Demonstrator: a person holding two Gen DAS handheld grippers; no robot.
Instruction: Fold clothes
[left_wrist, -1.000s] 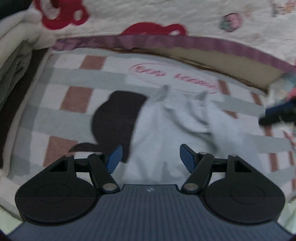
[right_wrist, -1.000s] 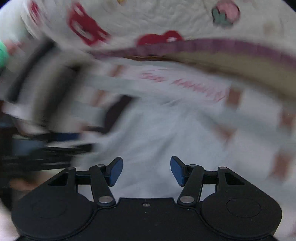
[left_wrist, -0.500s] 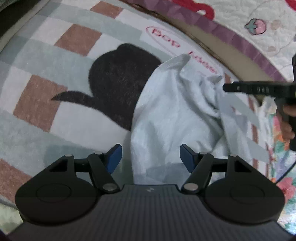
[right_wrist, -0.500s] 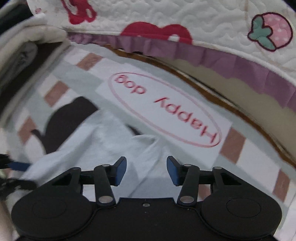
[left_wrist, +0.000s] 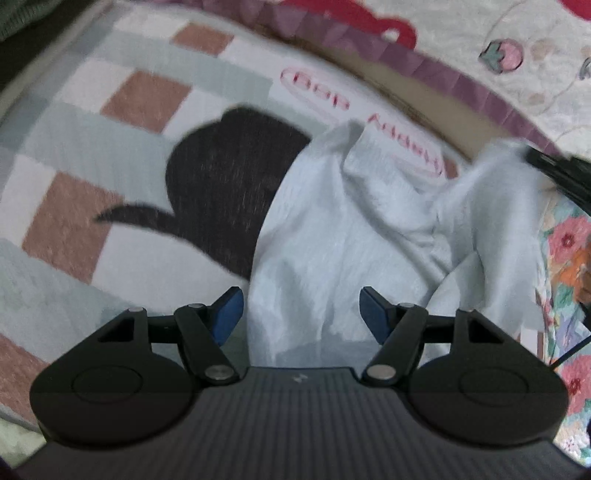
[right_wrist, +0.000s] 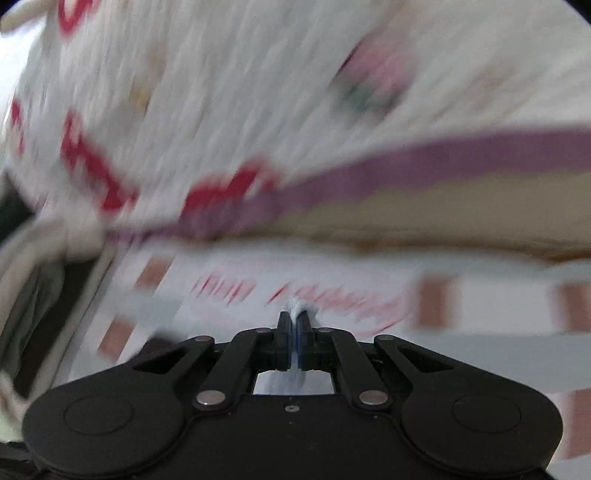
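Observation:
A pale blue garment (left_wrist: 351, 236) lies crumpled on a checked rug (left_wrist: 147, 96) in the left wrist view. My left gripper (left_wrist: 301, 314) hovers open over the garment's near edge, with cloth below and between its blue pads but not pinched. The right gripper (left_wrist: 550, 166) shows at the far right edge, lifting a corner of the garment. In the blurred right wrist view, my right gripper (right_wrist: 294, 325) is shut on a small tuft of pale blue cloth (right_wrist: 297, 304) that sticks up between its pads.
The rug bears a black dog shape (left_wrist: 229, 177) and a red oval with lettering (left_wrist: 369, 118). A quilt (left_wrist: 480, 33) with a purple hem and strawberry print hangs behind it. Floral fabric (left_wrist: 569, 258) lies at the right. Folded grey cloth (right_wrist: 29, 314) sits at the left.
The right gripper's jaws went from wide open to shut on the garment's corner and lifted it; that view swung upward and blurred. The left gripper stayed open over the near edge.

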